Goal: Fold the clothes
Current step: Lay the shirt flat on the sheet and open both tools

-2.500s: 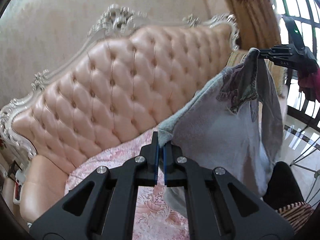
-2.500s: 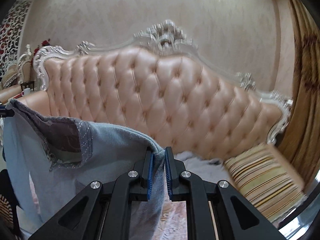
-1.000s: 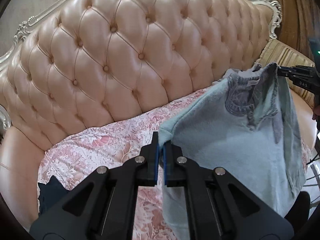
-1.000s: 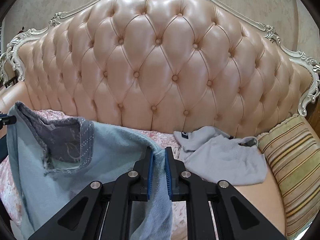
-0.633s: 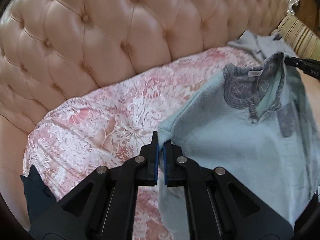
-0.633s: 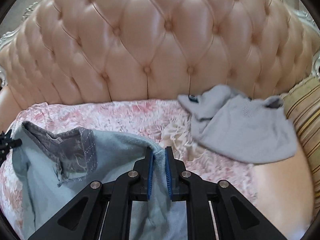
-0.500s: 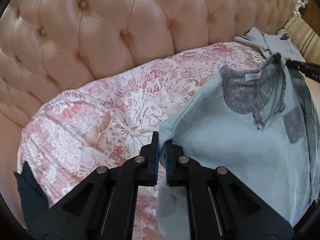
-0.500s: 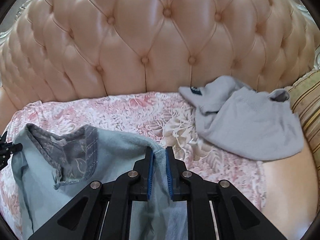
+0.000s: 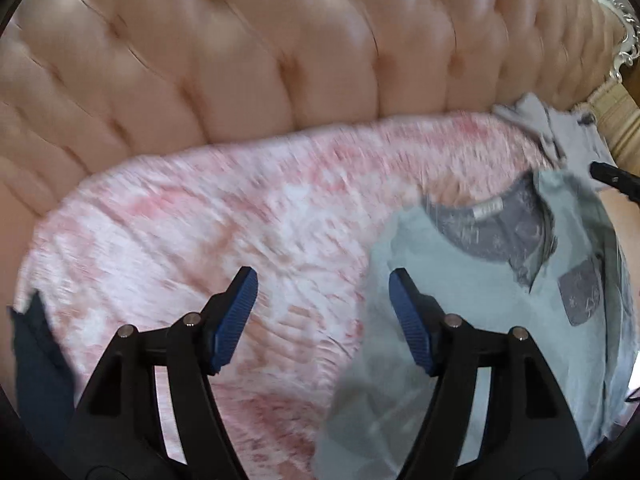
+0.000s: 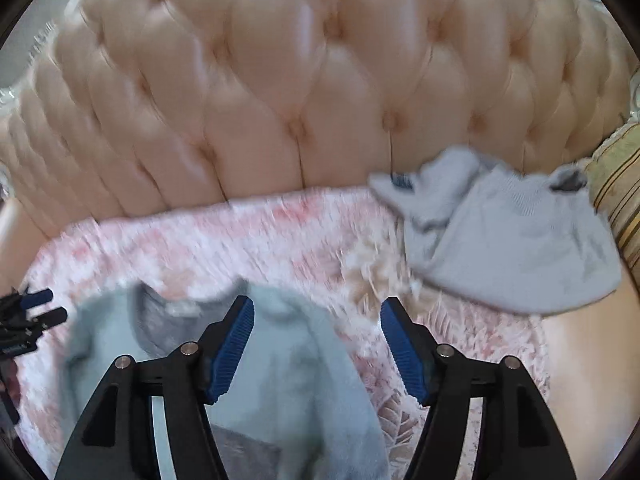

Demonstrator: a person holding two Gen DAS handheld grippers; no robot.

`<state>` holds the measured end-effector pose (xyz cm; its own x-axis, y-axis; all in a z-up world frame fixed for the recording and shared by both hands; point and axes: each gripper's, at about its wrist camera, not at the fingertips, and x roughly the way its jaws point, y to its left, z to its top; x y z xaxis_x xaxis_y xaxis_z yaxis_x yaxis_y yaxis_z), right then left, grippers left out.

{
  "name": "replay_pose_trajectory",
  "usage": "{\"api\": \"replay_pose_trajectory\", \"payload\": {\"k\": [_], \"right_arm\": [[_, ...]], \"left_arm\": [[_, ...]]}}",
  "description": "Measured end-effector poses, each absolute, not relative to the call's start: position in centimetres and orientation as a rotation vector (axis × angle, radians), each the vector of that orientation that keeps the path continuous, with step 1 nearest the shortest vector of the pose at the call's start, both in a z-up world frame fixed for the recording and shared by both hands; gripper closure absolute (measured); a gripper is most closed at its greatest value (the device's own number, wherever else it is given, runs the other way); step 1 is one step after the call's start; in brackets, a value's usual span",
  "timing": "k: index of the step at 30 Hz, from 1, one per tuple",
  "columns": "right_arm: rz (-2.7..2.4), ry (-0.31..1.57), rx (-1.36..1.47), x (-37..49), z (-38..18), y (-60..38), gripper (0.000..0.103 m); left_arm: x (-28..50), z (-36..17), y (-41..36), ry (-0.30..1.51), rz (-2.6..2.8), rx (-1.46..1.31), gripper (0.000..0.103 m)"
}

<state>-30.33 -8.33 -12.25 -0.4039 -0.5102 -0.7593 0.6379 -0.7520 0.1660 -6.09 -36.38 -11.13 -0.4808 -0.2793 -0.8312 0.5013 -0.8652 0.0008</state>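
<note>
Opening now, both hand-held grippers, left & right, jaws spread w/ nothing pinched: light-blue shirt drops flat onto sofa's pink floral cover for folding.

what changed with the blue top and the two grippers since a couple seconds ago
Both grippers let go: the left gripper and right gripper were clamped on the light blue top held up in the air, came down, and their jaws are opening with the top dropped onto the pink floral cover. The grey garment stayed put.
</note>
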Motion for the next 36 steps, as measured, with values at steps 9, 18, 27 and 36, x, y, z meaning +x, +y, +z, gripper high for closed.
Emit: {"api": "replay_pose_trajectory", "payload": {"k": [9, 18, 27, 36], "right_arm": [[-2.063, 0.445, 1.100, -24.7, -13.2, -11.7, 0.036], [-2.008, 0.779, 1.114, -23.7, -19.7, -17.6, 0.036], [-1.987, 0.635, 1.147, -24.3, -19.7, -16.6, 0.036], [-1.963, 0.574, 1.125, -24.7, -18.2, -13.2, 0.035]], "left_arm": [[-7.1, -11.2, -29.4, 0.490, -2.595, 1.360, 0.024], [-6.8, -14.8, -27.3, 0.495, -2.570, 1.445, 0.024], [-6.2, -13.7, -27.4, 0.565, -2.596, 1.399, 0.024], [-12.3, -14.3, -25.2, 0.238, -2.495, 1.426, 0.024]]}}
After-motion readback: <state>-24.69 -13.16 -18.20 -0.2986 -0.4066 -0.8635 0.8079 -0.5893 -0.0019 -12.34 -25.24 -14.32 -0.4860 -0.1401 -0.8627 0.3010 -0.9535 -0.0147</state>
